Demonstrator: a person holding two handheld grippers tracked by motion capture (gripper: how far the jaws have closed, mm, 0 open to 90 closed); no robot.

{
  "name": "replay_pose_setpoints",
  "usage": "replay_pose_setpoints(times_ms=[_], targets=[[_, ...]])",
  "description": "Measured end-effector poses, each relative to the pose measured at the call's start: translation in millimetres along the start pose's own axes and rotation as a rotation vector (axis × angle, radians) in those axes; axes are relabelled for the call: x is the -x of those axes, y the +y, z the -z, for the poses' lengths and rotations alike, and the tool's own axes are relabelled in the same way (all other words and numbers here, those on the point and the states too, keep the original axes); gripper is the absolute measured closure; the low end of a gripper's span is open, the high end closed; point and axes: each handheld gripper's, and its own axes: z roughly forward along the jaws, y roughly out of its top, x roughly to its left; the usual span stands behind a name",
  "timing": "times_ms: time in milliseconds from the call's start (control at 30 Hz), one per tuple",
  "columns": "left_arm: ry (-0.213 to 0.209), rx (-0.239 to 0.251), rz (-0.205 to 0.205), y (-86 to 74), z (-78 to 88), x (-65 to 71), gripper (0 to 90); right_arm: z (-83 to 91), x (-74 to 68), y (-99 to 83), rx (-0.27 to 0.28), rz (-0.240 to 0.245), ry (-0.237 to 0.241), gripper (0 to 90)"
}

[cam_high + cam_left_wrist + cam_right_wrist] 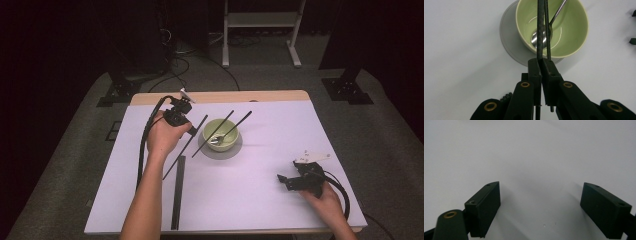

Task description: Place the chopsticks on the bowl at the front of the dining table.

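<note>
So the surface (260, 190) is a pale lilac-white sheet over a wooden top, and you can see a strip of bare wood along the far edge. It sits on grey carpet in a dark room, with a white metal frame (262, 30) standing past the far side and black cables running over the floor.

The left gripper (192, 131) is left of centre, with its jaws clamped tight on a pair of black chopsticks (227, 129). They run on a diagonal, from near-left by the hand to far-right, tips out over the green bowl (221, 135). The bowl sits on a grey saucer (220, 151) around the middle of the surface and has a metal spoon (218, 139) in it. A long flat black strip (178, 192) lies on the near-left part, long axis running near to far.

The left gripper view gets you what the high view can't: the chopsticks (541, 30) are woven-textured, pinched side by side between the pads, crossing right over the spoon's bowl (541, 38).

The right gripper (282, 181) rests near-right, well apart from all that. In its own view the jaws stand wide apart over bare surface (529, 157), with nothing between them.
</note>
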Motion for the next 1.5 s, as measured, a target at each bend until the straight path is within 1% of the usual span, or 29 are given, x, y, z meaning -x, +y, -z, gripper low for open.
replay_pose_setpoints(times_ms=[233, 300, 533, 733, 867, 933, 967, 1033, 1200, 1500], targets=[[-0.004, 0.001, 0.001, 11.8, -0.8, 0.1, 86.2, -0.1, 0.2, 0.0, 0.001, 0.002, -0.001, 15.2], [0.000, -0.001, -0.008, 15.2, 0.1, 1.0, 86.2, -0.1, 0.2, 0.0, 0.001, 0.002, -0.001, 15.2], [0.002, -0.001, -0.015, 26.4, 0.9, 4.6, 86.2, -0.1, 0.1, 0.0, 0.002, 0.001, 0.000, 15.2], [-0.012, 0.002, -0.015, 36.4, -3.7, 6.6, 86.2, -0.1, 0.1, 0.0, 0.001, 0.001, 0.000, 15.2], [-0.013, -0.005, -0.024, 42.9, -8.5, 7.0, 86.2, -0.1, 0.2, 0.0, 0.001, 0.001, 0.000, 15.2], [-0.012, -0.007, -0.021, 46.1, -11.4, 6.8, 86.2, -0.1, 0.2, 0.0, 0.001, 0.002, 0.000, 15.2], [-0.018, -0.003, -0.018, 47.3, -12.7, 6.5, 86.2, -0.1, 0.2, 0.0, 0.002, 0.002, 0.000, 15.2], [-0.012, -0.008, -0.019, 49.7, -15.1, 6.3, 86.2, -0.1, 0.2, 0.0, 0.002, 0.002, -0.001, 15.3], [-0.018, -0.009, -0.013, 55.3, -21.4, 4.3, 86.2, -0.1, 0.2, 0.0, 0.001, 0.002, 0.000, 15.2], [-0.013, -0.017, -0.007, 67.3, -30.5, 1.9, 86.2, -0.1, 0.2, 0.0, 0.001, 0.001, 0.000, 15.2]])
